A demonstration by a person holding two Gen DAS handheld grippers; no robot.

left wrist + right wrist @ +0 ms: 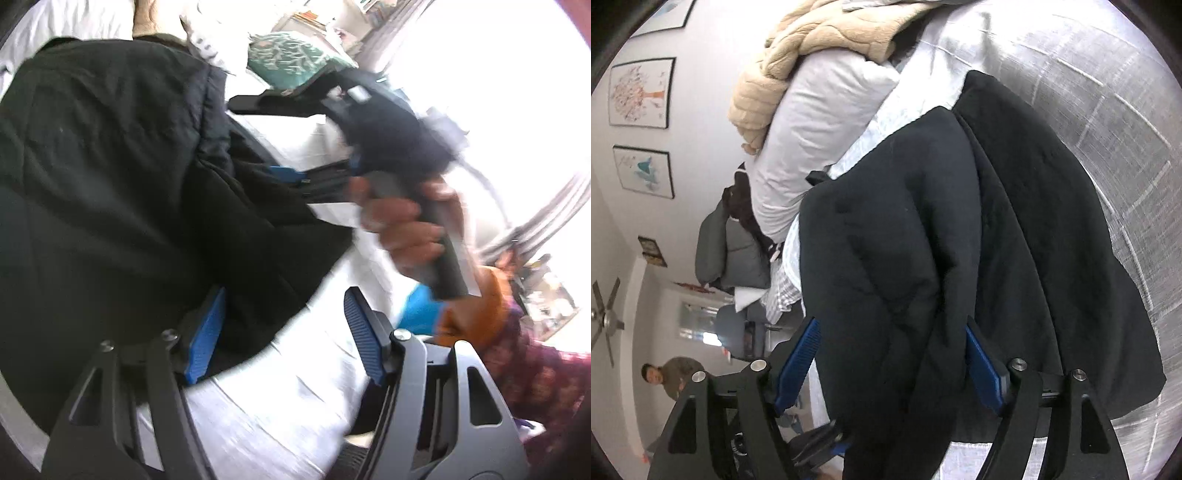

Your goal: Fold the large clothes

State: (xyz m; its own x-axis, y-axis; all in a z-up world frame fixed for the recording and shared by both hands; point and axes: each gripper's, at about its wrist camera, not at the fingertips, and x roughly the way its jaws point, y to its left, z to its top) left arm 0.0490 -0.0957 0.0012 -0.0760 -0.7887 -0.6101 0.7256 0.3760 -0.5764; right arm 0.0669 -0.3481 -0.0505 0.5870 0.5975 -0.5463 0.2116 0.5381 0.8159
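Observation:
A large black garment [122, 177] lies bunched on a white bed sheet [280, 417]. My left gripper [284, 332] is open, its blue pads wide apart, with the garment's lower edge lying between them. The right gripper [295, 177] shows in the left wrist view, held by a hand, its fingers reaching into the garment's edge. In the right wrist view the black garment [923, 258] hangs thick between the two blue pads of my right gripper [890, 365], which are well apart with cloth between them.
A teal patterned cushion [295, 59] lies at the bed's far side near a bright window. A white pillow [820, 133], a beige blanket [812, 48] and grey pillows [727, 251] lie beside the garment. A person [668, 376] stands by the wall with framed pictures.

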